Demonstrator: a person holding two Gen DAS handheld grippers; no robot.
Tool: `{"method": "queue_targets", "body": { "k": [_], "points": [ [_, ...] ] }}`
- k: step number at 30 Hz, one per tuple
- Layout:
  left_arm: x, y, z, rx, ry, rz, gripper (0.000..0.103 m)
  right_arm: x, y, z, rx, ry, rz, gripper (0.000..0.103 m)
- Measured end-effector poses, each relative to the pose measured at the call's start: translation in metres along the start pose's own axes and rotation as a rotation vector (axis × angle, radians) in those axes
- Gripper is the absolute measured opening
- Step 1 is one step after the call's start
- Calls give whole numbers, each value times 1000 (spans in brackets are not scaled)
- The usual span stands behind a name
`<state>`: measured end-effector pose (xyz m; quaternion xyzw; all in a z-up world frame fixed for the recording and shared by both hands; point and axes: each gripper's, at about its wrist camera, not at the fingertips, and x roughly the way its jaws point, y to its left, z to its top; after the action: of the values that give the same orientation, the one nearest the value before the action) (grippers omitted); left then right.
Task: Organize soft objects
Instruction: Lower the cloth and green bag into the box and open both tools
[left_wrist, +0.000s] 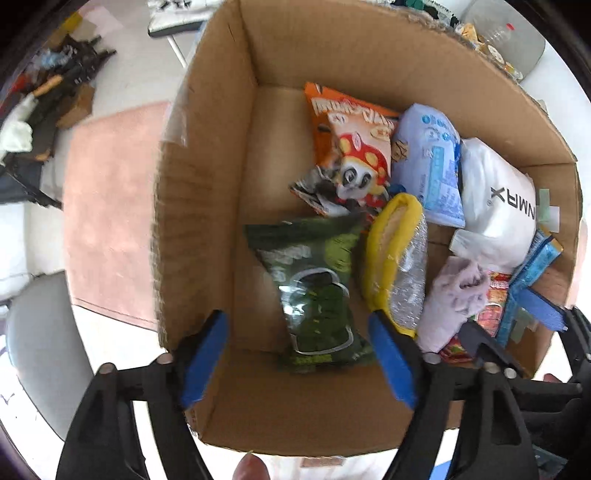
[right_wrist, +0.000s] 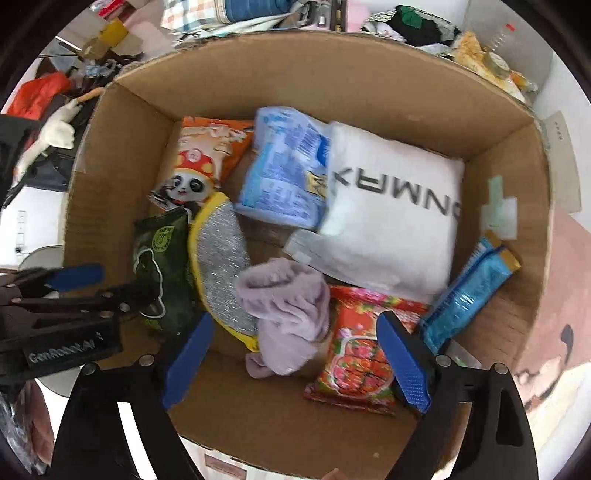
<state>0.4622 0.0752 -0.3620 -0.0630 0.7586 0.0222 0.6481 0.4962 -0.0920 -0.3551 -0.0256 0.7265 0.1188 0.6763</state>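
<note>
An open cardboard box (left_wrist: 221, 184) (right_wrist: 517, 177) holds soft packets. My left gripper (left_wrist: 295, 317) points down into it, open, over a dark green snack bag (left_wrist: 314, 288) (right_wrist: 162, 258) that lies loose between its blue pads. My right gripper (right_wrist: 295, 317) is open above a crumpled lilac cloth (right_wrist: 284, 295) (left_wrist: 454, 295) and a red sweets packet (right_wrist: 354, 350). A yellow-rimmed silver scouring pad (left_wrist: 391, 258) (right_wrist: 221, 251) lies between bag and cloth. Farther in are an orange panda bag (right_wrist: 207, 155), a pale blue packet (right_wrist: 284, 173) and a white lettered bag (right_wrist: 391, 214).
A long blue packet (right_wrist: 469, 291) leans on the box's right wall. A pink mat (left_wrist: 110, 203) and a grey seat (left_wrist: 40, 350) lie left of the box. Clothes and clutter (right_wrist: 240, 11) pile behind it, beside a plastic bottle (right_wrist: 506, 37).
</note>
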Motion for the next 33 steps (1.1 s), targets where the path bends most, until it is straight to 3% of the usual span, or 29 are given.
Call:
{"method": "queue_targets", "body": {
  "k": [2,4,8,15,23,28,33],
  "points": [
    [-1,-3,-1,16,-4,-2,84,-3,-2,-3,7,-15,-29,103],
    [-4,-7,-6,33,-28,5,88,-9,-4,-9,19,-52,-67,103],
    [-10,-17,-21,35,-74,13,99,-19,-17,-25,110,-127,-60,103],
    [-22,-28,-43,39,-118,27,99,-19,-35,-54,169,-141,-93,103],
    [-57,-21,-57,51,-168,51,99,-35,-36,-59,174,-144,-110,103],
    [-93,-32,-78,75,-264,67,99,-68,-31,-75,166,-210,-151,103],
    [-139,-39,-121,107,-380,67,99,-111,-26,-109,172,-282,-161,103]
  ]
}}
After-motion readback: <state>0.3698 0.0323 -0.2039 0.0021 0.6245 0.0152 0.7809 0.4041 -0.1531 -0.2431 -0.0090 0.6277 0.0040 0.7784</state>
